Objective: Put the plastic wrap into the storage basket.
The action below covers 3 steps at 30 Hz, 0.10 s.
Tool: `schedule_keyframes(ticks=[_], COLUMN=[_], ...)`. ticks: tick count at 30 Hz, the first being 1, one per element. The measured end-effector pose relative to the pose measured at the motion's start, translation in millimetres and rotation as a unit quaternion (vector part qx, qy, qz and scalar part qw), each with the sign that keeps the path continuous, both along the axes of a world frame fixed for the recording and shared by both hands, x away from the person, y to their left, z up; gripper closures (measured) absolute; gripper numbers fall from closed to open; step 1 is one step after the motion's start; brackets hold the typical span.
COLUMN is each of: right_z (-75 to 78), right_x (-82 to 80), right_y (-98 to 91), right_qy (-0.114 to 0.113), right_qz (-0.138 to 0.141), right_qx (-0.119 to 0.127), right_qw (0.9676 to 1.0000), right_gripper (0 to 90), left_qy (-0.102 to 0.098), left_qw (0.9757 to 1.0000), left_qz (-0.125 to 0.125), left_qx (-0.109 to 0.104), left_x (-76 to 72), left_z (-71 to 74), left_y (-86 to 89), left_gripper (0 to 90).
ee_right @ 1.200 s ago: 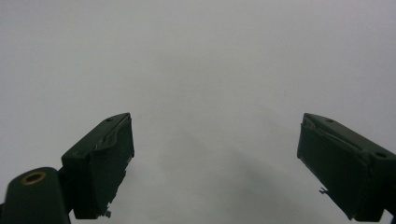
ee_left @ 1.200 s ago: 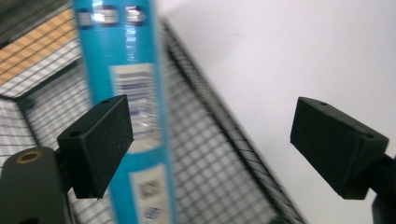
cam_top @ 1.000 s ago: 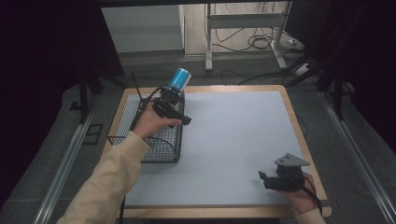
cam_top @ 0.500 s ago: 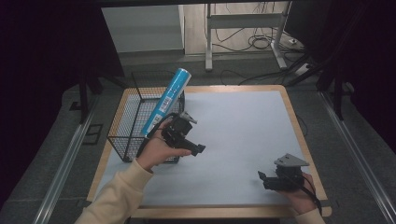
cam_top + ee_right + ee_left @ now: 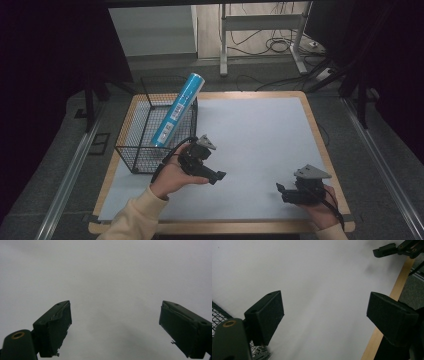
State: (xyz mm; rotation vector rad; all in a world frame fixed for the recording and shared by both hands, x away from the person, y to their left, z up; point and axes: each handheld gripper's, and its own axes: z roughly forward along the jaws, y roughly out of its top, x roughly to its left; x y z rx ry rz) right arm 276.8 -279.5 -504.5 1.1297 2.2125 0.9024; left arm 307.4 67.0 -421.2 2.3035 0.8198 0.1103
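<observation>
Blue cylindrical tube (image 5: 176, 110), bright cyan with a white label panel along its side, leans tilted in the black wire basket (image 5: 145, 145), its lower end inside and its upper end poking past the far rim. It sits just beyond the left gripper (image 5: 212, 176), whose jaws gape wide and empty over the pale worktop (image 5: 260, 135). The right gripper (image 5: 281, 190) rests well apart, jaws likewise spread wide, holding nothing.

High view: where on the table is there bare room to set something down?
The white mat is bare from the wire basket across to its right edge, and between the left gripper and right gripper. The left side is crowded: the basket holds a leaning blue tube.
</observation>
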Motion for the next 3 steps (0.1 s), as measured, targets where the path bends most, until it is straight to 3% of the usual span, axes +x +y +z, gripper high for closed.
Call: schedule_keyframes(ticks=[3], right_z=[0.8], right_x=[-0.2], right_y=[-0.4], right_qy=[-0.003], right_qz=[0.002], right_qx=[0.002], right_qw=[1.0000], right_gripper=[10.5], left_qy=[-0.002], left_qw=[1.0000], left_qz=[0.001], left_qx=[-0.007], left_x=[-1.5], left_z=[0.2], left_y=[1.7], left_gripper=[13.4])
